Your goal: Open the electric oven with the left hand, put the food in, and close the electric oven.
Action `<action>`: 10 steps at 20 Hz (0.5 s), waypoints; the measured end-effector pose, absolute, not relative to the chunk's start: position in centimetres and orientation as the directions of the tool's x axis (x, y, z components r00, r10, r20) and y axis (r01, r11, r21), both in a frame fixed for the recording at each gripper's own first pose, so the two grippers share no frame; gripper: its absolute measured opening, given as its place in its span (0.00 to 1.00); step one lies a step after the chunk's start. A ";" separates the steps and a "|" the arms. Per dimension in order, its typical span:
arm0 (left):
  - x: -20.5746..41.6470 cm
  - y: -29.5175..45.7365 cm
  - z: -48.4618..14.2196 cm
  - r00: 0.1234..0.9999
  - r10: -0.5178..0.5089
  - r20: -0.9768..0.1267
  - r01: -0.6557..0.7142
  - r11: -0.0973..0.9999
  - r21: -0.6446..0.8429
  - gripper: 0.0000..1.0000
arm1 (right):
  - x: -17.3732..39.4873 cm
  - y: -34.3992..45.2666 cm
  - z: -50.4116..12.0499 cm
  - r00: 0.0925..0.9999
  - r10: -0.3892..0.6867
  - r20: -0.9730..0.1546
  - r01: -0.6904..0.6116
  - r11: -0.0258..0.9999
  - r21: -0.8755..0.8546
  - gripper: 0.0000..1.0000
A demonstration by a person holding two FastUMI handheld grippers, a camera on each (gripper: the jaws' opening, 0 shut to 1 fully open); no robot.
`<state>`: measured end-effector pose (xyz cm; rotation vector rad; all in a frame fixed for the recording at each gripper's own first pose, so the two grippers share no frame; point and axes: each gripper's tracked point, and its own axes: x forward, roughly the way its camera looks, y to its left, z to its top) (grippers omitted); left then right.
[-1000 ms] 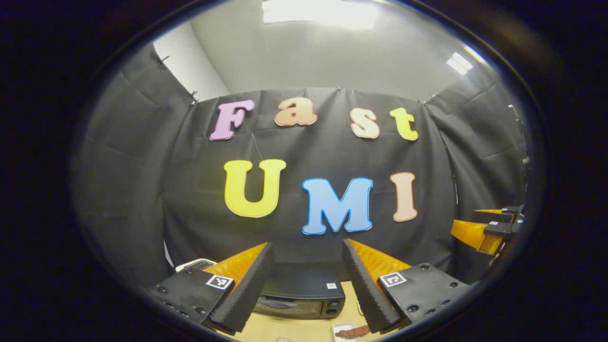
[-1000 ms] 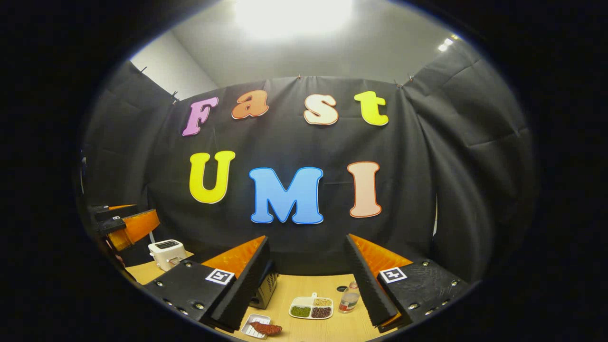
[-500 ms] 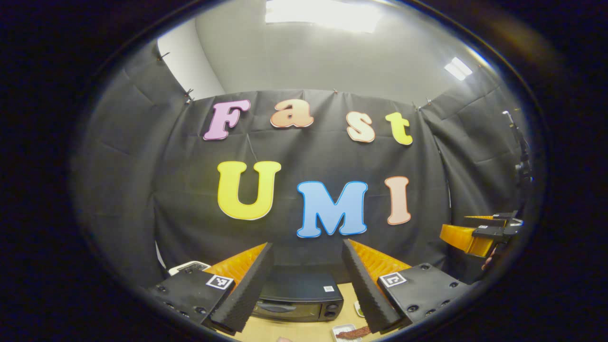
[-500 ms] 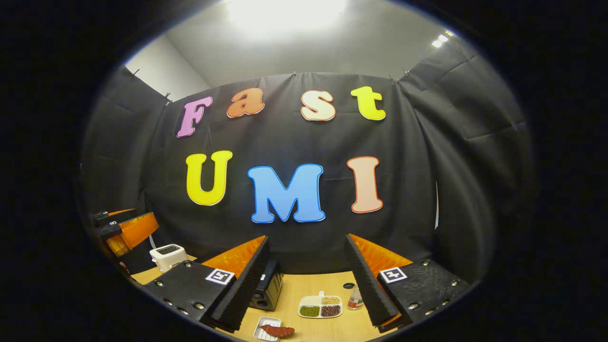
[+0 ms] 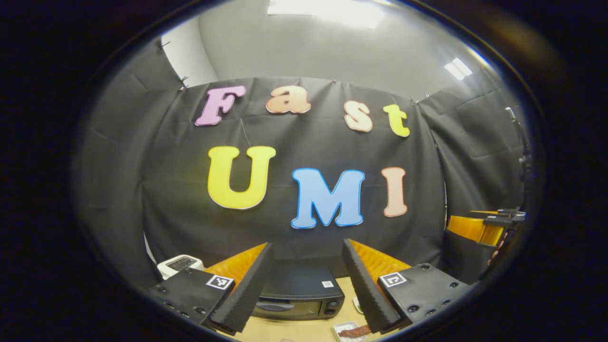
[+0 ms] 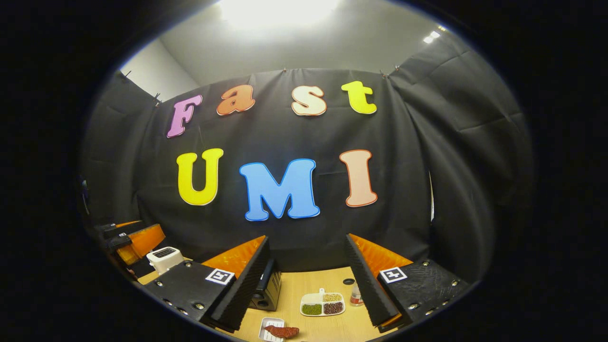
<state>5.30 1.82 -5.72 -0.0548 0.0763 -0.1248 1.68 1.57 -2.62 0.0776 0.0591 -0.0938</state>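
Reaching for the closed black electric oven point(image 5: 297, 295) with your wide-open, empty left hand-held gripper point(image 5: 304, 285), you risk shoving it across the wooden bench point(image 6: 308, 285); right hand-held gripper point(image 6: 306, 285) gapes empty too.

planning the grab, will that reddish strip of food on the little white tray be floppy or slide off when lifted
The reddish food looks thin and limp, so it probably droops. It overhangs the small white tray, so tilting could let it slide. The tray looks light and may skid on the table.
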 end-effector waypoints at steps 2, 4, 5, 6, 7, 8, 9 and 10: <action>6.8 2.5 -9.2 0.982 -0.118 -0.146 0.107 0.991 -0.080 0.92 | 1.7 1.2 -3.5 0.991 -0.099 -0.086 0.106 0.991 0.078 0.95; 8.1 3.2 -13.3 0.965 -0.109 -0.240 0.089 0.992 -0.090 0.99 | 1.6 0.8 -4.2 0.989 -0.108 -0.104 0.116 0.990 0.075 0.95; 8.8 3.4 -15.3 0.953 -0.110 -0.282 0.089 0.992 -0.085 0.99 | 1.6 0.5 -4.5 0.987 -0.113 -0.111 0.121 0.990 0.069 0.95; 9.3 3.7 -17.1 0.941 -0.106 -0.323 0.086 0.993 -0.076 0.99 | 1.4 0.2 -4.9 0.986 -0.118 -0.118 0.126 0.990 0.062 0.95; 9.7 4.2 -18.7 0.926 -0.102 -0.362 0.081 0.994 -0.074 0.96 | 1.3 0.0 -5.2 0.985 -0.121 -0.125 0.128 0.990 0.053 0.95; 9.9 4.6 -20.2 0.918 -0.096 -0.386 0.070 0.994 -0.080 0.96 | 1.3 -0.3 -5.6 0.983 -0.126 -0.132 0.133 0.990 0.045 0.95; 10.4 4.9 -21.4 0.911 -0.087 -0.404 0.056 0.995 -0.088 0.96 | 1.2 -0.7 -5.8 0.981 -0.135 -0.140 0.141 0.989 0.038 0.95; 10.8 5.4 -22.5 0.906 -0.077 -0.417 0.044 0.995 -0.087 0.95 | 1.2 -1.1 -6.1 0.979 -0.142 -0.148 0.149 0.988 0.037 0.95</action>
